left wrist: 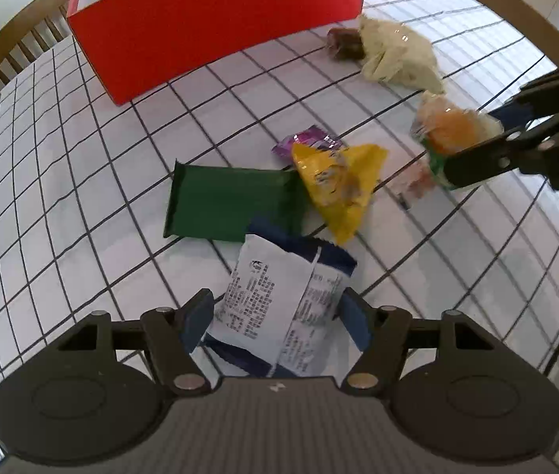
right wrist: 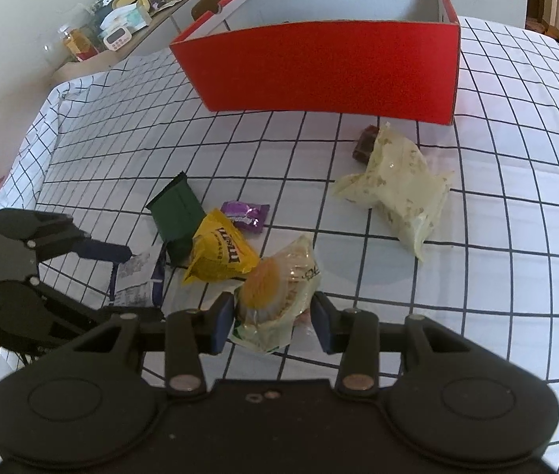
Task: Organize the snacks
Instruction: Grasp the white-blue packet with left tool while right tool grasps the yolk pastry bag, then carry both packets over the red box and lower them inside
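Right gripper (right wrist: 273,318) clamped on clear bun packet (right wrist: 275,292), left gripper (left wrist: 275,316) astride white-and-blue packet (left wrist: 279,292)

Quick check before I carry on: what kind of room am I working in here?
Most likely a home dining area. A table under a grid-checked tablecloth, wooden dining chairs pulled up to it, and a side shelf cluttered with household bits, including a small timer.

Red box (right wrist: 319,67), black-gridded white tablecloth (right wrist: 477,276), green (left wrist: 224,205), yellow (left wrist: 338,185), purple packets (right wrist: 244,216)
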The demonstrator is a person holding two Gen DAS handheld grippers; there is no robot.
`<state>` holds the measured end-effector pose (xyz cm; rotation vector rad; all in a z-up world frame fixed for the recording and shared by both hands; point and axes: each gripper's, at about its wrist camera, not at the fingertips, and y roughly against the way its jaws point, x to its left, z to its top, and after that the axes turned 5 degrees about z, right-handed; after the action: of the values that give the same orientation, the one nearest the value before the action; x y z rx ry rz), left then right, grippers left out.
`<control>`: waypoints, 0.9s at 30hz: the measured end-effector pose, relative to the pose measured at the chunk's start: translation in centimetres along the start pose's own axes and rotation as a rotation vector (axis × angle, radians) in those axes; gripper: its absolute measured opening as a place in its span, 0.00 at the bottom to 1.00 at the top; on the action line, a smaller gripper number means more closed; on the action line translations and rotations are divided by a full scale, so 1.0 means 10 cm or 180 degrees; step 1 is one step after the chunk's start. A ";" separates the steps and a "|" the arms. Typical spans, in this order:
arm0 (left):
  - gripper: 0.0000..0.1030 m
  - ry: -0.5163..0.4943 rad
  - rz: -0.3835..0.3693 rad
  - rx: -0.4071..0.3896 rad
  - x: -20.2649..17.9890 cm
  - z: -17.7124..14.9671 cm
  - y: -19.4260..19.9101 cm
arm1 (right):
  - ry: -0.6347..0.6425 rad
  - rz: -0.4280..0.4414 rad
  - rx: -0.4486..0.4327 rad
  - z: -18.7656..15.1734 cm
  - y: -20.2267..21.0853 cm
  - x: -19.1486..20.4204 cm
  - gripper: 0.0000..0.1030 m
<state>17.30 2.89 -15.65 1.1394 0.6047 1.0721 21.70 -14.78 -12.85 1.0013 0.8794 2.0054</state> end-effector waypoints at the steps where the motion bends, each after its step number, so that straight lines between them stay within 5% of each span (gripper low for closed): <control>1: 0.69 0.0023 -0.0028 0.0001 0.02 -0.01 -0.01 | -0.0006 -0.0001 0.0001 0.00 0.00 -0.01 0.40; 12: 0.55 0.0470 0.0023 -0.0115 0.11 -0.14 0.03 | 0.0012 -0.0007 -0.0012 0.01 0.00 -0.02 0.36; 20: 0.54 0.0751 0.0200 -0.0085 0.05 -0.13 0.06 | 0.0142 -0.0118 0.0131 -0.03 -0.16 0.03 0.40; 27: 0.53 0.1069 0.0230 -0.0080 0.09 -0.16 0.14 | 0.0161 -0.0101 0.0038 -0.06 -0.09 0.04 0.33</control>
<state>15.79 4.40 -14.82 0.9715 0.8146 1.3433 21.26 -14.17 -13.70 0.9411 0.9297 2.0088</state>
